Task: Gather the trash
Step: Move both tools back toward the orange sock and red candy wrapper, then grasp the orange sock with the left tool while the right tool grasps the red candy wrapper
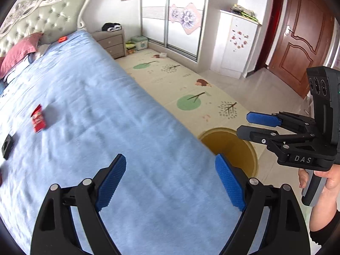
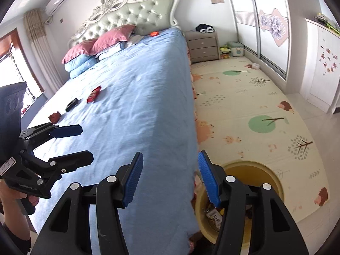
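Your left tool stands wide apart over the near part of the blue bed, holding nothing between its blue pads. Your right tool is also spread wide and holds nothing, sitting over the bed's edge just above the yellow bin on the patterned floor mat. Some scraps already lie inside the bin. On the bed, well ahead of both tools, a red wrapper lies flat, with a small black object near it and a crumpled dark red piece closer to the near edge. Another small red item rests by the pillows near the headboard.
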`<action>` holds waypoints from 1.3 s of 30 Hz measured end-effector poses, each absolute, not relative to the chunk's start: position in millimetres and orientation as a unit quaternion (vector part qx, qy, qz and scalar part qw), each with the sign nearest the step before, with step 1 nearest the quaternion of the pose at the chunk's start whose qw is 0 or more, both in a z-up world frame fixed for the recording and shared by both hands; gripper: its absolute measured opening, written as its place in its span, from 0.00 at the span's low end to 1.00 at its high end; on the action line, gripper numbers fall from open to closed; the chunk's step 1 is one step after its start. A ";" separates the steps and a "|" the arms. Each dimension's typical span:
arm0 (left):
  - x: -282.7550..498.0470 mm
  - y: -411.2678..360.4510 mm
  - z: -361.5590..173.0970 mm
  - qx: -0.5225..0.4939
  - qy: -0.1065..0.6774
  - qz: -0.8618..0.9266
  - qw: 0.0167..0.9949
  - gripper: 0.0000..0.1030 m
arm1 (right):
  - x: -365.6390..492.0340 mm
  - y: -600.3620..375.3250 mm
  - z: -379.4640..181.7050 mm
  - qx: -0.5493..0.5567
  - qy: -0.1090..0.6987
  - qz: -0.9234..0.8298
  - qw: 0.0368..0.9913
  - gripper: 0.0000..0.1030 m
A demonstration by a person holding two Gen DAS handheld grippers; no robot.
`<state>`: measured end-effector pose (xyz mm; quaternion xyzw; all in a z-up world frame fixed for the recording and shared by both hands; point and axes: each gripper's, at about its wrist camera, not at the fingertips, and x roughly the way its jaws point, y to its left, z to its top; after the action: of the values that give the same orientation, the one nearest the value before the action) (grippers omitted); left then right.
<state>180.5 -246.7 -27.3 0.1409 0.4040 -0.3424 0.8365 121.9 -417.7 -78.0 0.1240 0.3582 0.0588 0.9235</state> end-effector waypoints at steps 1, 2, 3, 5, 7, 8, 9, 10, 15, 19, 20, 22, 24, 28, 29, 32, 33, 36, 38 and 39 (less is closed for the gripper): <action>185.4 -230.7 -25.0 0.133 0.404 -0.330 0.843 0.83 | 128.8 -403.0 -74.5 0.117 0.358 0.070 0.924 0.52; 190.0 -214.3 -22.9 0.124 0.404 -0.318 0.849 0.83 | 136.7 -389.5 -71.7 0.110 0.358 0.081 0.924 0.52; 195.5 -197.7 -20.6 0.113 0.405 -0.304 0.855 0.83 | 145.0 -375.9 -69.0 0.103 0.358 0.091 0.923 0.52; 207.8 -163.7 -16.9 0.090 0.406 -0.275 0.867 0.83 | 159.8 -345.9 -62.6 0.088 0.359 0.110 0.923 0.52; 218.0 -128.5 -12.5 0.069 0.403 -0.242 0.880 0.83 | 176.2 -319.5 -57.8 0.076 0.359 0.129 0.921 0.52; 223.6 -109.3 -10.6 0.060 0.400 -0.222 0.887 0.83 | 184.8 -306.0 -55.6 0.070 0.359 0.137 0.920 0.52; 228.2 -92.0 -8.3 0.053 0.395 -0.201 0.895 0.83 | 191.3 -292.4 -55.1 0.066 0.360 0.144 0.919 0.52; 232.0 -74.1 -6.6 0.047 0.387 -0.177 0.904 0.83 | 200.1 -280.2 -53.3 0.061 0.362 0.152 0.918 0.52; 259.0 8.4 -2.6 0.015 0.364 -0.073 0.928 0.84 | 245.0 -226.5 -47.5 0.043 0.369 0.177 0.911 0.52; 284.2 60.5 -7.8 -0.011 0.357 -0.013 0.934 0.84 | 282.0 -198.3 -48.0 0.039 0.379 0.184 0.906 0.52; 291.7 70.9 -10.2 -0.015 0.357 0.000 0.934 0.84 | 290.6 -192.0 -48.0 0.034 0.381 0.184 0.906 0.52; 307.3 90.6 -17.3 -0.023 0.359 0.021 0.933 0.84 | 307.4 -180.5 -49.3 0.027 0.383 0.185 0.905 0.51; 323.5 108.2 -24.3 -0.038 0.364 0.034 0.930 0.84 | 323.2 -173.3 -51.3 0.025 0.386 0.186 0.903 0.51; 354.3 130.1 -35.5 -0.052 0.372 0.050 0.926 0.84 | 352.9 -160.1 -55.6 0.019 0.389 0.185 0.902 0.51; 362.2 134.2 -37.7 -0.051 0.373 0.053 0.925 0.84 | 358.4 -158.8 -56.5 0.017 0.388 0.184 0.903 0.51; 383.7 145.8 -41.4 -0.062 0.376 0.059 0.923 0.84 | 377.3 -155.0 -61.5 0.018 0.391 0.183 0.902 0.51; 390.0 148.1 -42.7 -0.066 0.377 0.057 0.922 0.84 | 384.0 -153.7 -62.9 0.017 0.392 0.183 0.901 0.51; 404.2 148.0 -51.7 -0.080 0.385 0.031 0.919 0.69 | 398.6 -149.3 -68.2 0.012 0.397 0.183 0.900 0.51; 409.5 142.4 -61.6 -0.075 0.400 0.024 0.913 0.52 | 407.9 -148.4 -71.2 0.014 0.399 0.183 0.898 0.51; 410.0 139.7 -65.2 -0.064 0.401 0.028 0.914 0.52 | 411.9 -148.9 -73.4 0.016 0.400 0.182 0.898 0.51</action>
<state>410.0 139.7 -65.2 -0.0641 0.4006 0.0278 0.9136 411.9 -148.9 -73.4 0.0157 0.4002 0.1816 0.8981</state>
